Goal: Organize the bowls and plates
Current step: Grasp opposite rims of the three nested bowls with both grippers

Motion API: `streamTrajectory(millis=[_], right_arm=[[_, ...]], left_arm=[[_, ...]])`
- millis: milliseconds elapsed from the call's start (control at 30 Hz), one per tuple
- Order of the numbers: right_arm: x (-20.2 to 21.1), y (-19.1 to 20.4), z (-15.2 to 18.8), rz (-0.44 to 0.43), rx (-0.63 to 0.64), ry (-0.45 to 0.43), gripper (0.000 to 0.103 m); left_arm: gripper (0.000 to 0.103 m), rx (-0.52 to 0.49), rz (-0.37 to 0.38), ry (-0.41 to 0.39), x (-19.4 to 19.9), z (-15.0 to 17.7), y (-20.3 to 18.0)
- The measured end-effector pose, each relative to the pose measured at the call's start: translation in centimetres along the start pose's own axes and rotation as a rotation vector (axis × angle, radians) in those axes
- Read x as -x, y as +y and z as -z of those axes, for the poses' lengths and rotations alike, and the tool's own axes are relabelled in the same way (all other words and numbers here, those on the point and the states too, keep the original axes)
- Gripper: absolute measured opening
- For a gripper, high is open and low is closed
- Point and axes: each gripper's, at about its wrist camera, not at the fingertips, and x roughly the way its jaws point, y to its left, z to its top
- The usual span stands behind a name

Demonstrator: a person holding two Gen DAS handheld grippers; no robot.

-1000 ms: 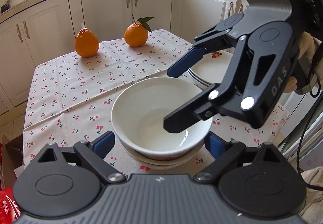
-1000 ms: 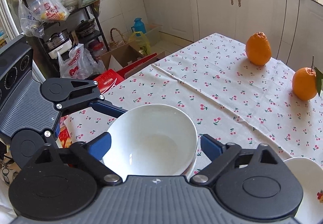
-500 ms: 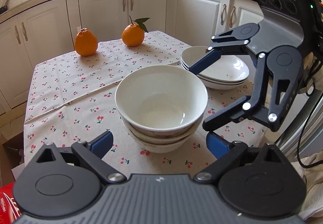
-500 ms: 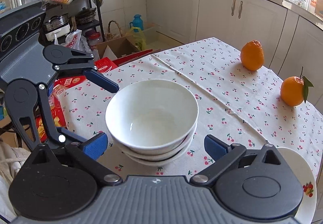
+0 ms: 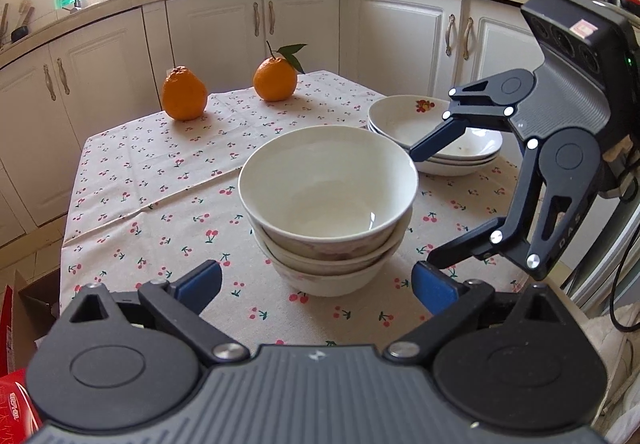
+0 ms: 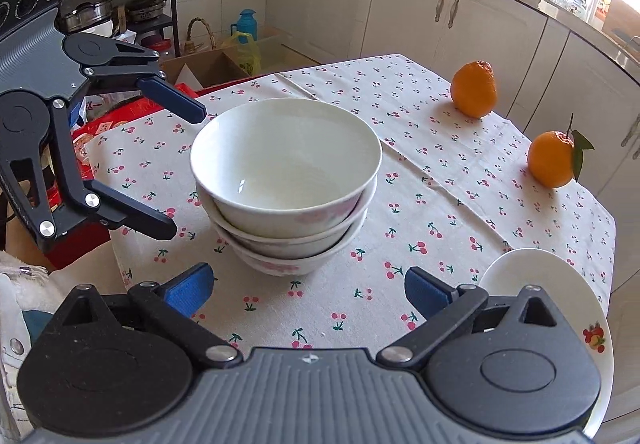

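Both my grippers, left (image 5: pixel 316 282) and right (image 6: pixel 306 286), have just been opening and stand wide, empty. The bowl stack (image 5: pixel 328 210) sits ahead between them, plates (image 5: pixel 460 148) beyond my right. Bowls seem finished; next I would tidy the plates.

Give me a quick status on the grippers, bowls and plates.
Left gripper and right gripper open, empty, jaws just widened. Bowl stack nested on the tablecloth; plate stack beside it. Two oranges far side, clear.
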Motion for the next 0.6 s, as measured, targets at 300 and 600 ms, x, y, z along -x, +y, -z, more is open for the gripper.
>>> streamTrajectory(millis=[300, 600], right_arm=[[0.5, 0.1, 0.4, 0.008, 0.013, -0.030, 0.103], [0.0, -0.5, 0.7, -0.016, 0.038, -0.038, 0.103]], left_arm=[[0.102, 0.039, 0.004, 0.011, -0.3, 0.3, -0.4], [0.102, 0.012, -0.001, 0.048, -1.9, 0.2, 0.4]])
